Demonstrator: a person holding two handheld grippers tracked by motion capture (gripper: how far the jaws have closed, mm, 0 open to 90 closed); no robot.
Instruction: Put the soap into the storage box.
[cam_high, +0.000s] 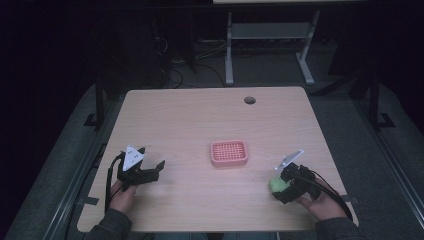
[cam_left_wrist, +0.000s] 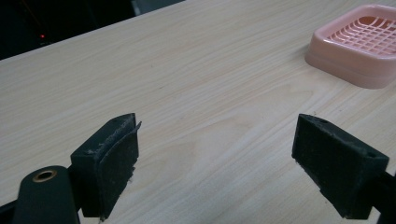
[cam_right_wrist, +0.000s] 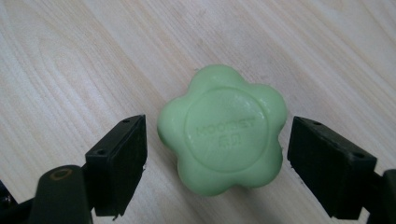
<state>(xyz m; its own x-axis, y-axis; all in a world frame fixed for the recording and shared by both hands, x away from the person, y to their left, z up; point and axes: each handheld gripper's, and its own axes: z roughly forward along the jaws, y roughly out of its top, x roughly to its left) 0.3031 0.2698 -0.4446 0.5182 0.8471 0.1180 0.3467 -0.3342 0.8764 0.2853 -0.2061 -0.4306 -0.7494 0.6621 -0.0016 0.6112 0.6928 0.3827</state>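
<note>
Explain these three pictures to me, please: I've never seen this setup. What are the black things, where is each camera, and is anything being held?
A person sits at a wooden table holding a hand-operated gripper in each hand. One camera looks down from above; the other two ride on the grippers and look along their black jaws. The left gripper is open over bare wood, with a pink slatted soap dish nearby. The right gripper is open around a green flower-shaped soap lying on the table; gaps show on both sides, so nothing is gripped yet.

The soap dish (cam_high: 229, 153) sits mid-table (cam_high: 200, 115). The soap (cam_high: 276, 185) lies to its right and nearer the person, between the right gripper's (cam_right_wrist: 215, 154) spread jaws. The left gripper (cam_high: 147, 170) is opposite, well apart.
</note>
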